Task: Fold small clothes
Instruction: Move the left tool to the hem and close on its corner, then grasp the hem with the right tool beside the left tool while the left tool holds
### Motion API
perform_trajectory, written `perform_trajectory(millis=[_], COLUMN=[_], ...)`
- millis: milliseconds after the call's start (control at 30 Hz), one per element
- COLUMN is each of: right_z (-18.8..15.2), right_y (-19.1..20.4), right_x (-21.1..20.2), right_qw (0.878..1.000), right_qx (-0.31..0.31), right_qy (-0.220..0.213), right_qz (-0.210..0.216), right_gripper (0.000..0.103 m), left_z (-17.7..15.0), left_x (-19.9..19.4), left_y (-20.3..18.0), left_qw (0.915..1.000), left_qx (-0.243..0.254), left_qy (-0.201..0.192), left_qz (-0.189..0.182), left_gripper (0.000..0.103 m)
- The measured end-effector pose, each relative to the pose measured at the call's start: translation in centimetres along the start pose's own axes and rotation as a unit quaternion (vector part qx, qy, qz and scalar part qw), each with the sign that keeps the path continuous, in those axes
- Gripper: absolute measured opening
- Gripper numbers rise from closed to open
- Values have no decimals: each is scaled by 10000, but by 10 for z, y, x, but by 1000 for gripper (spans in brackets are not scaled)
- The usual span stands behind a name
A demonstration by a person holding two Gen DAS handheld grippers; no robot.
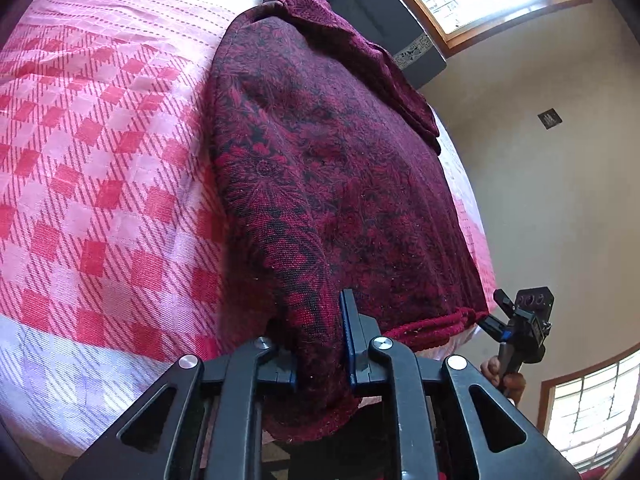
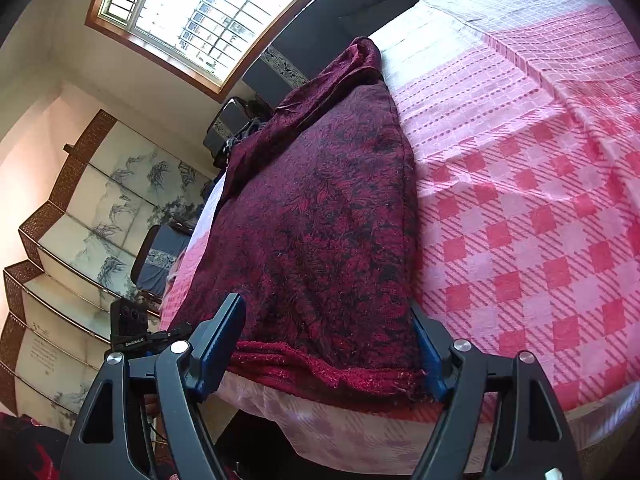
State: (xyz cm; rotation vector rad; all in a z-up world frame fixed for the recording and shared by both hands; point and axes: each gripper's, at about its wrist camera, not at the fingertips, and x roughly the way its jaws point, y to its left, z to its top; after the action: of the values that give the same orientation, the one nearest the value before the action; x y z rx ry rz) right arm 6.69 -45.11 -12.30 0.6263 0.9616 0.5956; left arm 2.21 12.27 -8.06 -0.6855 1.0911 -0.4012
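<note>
A dark red and black patterned knit garment (image 1: 332, 184) lies on the pink checked bedspread (image 1: 100, 184), stretching from the bed's near edge to the far end. My left gripper (image 1: 320, 344) is shut on a bunched near corner of the garment, lifting a ridge of cloth. In the right wrist view the garment (image 2: 320, 220) lies flat with its red hem (image 2: 320, 376) at the bed edge. My right gripper (image 2: 328, 352) is open, its jaws wide on either side of the hem. The right gripper also shows in the left wrist view (image 1: 520, 328), held by a hand.
The bedspread (image 2: 520, 220) extends broadly beside the garment. A dark headboard (image 1: 384, 12) and windows (image 2: 208, 12) lie beyond the bed. A folding painted screen (image 2: 80, 240) and a chair (image 2: 160, 260) stand beside the bed. The left gripper's body (image 2: 130, 326) shows at the bed edge.
</note>
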Motion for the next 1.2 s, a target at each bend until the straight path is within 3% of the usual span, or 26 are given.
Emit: perform_trajectory(millis=[67,100,200,367,467,600,867,967,1033,1200], right_z=[3,4,6,6,9,10,-1,-3,-4,-7], right_y=[0,1,-7,-10,-10,-12,-17,-17,-16,-6], right_x=[3,5,18,9,2,2,4,7,9,12], right_qw=[9999,9998,9986,9991,9991,9990,9988,9986,9984,9986], right_qx=[6,20,295,397,393,417,438,427,422,239], right_qy=[82,135,407,146,44,52,213,316,380,449], right_qz=[-61,-121,-131,93,129,131,-14,-50,-21,-135], right_gripper=[75,68,13,13,13,13,13,16,26,23], left_z=[-4,-5,-10,-17,-20,-23,-26,-28,-28,-28], left_x=[-3,-5,-11,-28,-29,-27,-22,-21,-20,-18], left_y=[-2,-6,-20,-54,-69,-75,-79,-80,-80,-80], left_qw=[9994,9983,9932,9744,9633,9546,9476,9454,9443,9419], left_qx=[156,278,594,1289,1650,1885,2012,2052,2075,2109], left_qy=[-142,-204,-469,-1013,-1104,-1177,-1190,-1196,-1190,-1199], left_qz=[285,460,890,1537,1806,1981,2178,2231,2263,2323], left_gripper=[13,12,10,10,10,10,10,10,10,10])
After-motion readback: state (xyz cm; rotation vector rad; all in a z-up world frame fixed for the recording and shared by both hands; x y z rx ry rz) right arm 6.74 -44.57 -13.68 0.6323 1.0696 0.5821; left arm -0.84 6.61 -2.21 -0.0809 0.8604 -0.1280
